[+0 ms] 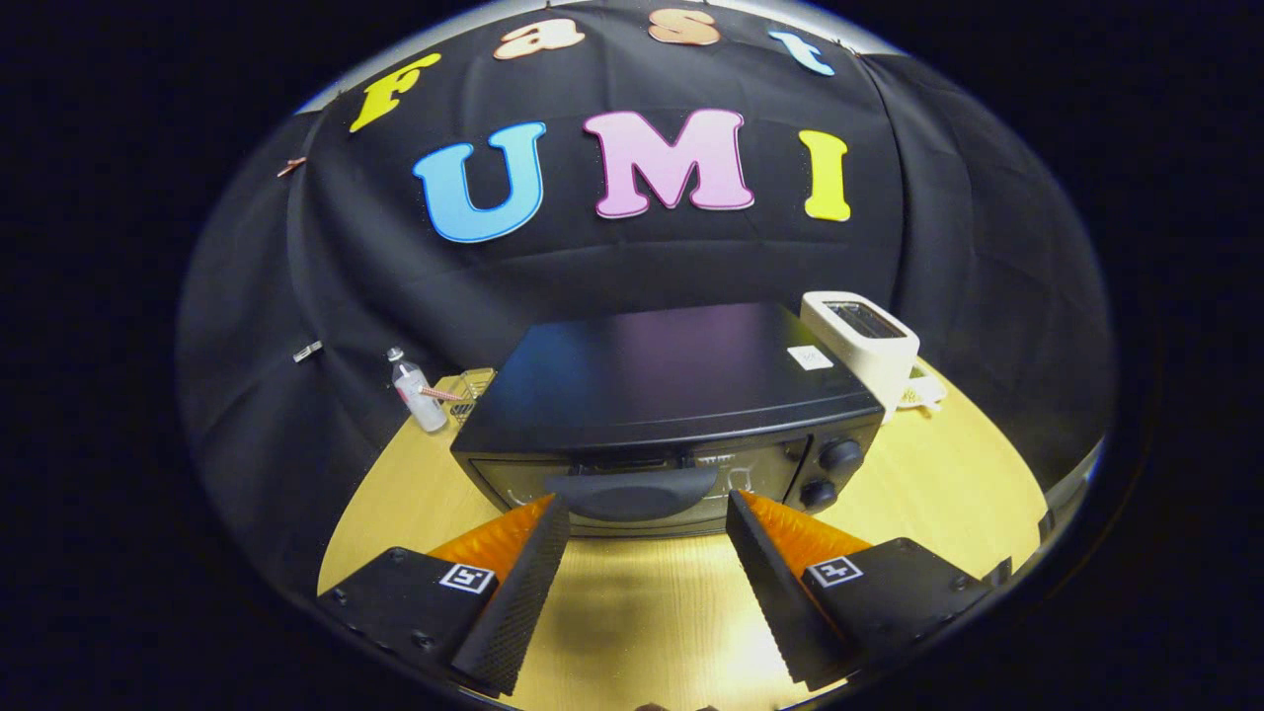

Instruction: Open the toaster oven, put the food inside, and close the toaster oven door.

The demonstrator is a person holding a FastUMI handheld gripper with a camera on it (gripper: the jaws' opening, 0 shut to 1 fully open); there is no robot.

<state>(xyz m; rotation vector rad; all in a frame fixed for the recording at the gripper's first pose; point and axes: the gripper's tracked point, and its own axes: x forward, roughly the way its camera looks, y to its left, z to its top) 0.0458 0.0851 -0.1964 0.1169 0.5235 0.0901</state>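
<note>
Black cloth is hung behind a pale wooden bench (948, 474), on which everything is set. At the middle of the bench the toaster oven (671, 395) is placed, black and boxy, with its flat top seen from slightly above. Its glass door (632, 464) is shut, and a wide dark handle (632, 492) is fixed across the door's near face. Two round knobs (839, 455) are stacked on the oven's front panel, right of the door.

The tongs (647, 513) are held spread wide, with nothing between them, and bare bench is seen in the gap. Their fingertips (553, 509) are brought level with the two ends of the door handle, one on either side of it, just short of the oven front; whether contact is made cannot be told.

On the far right corner of the oven, a small white label (810, 357) is stuck to the top. Just beyond that corner, to the right, a cream slot toaster (861, 341) is stood upright on the bench. On the far left, beside the oven, a small clear bottle (415, 390) with a pale cap is tilted slightly, and a low glass container (474, 385) is set between it and the oven.
</note>
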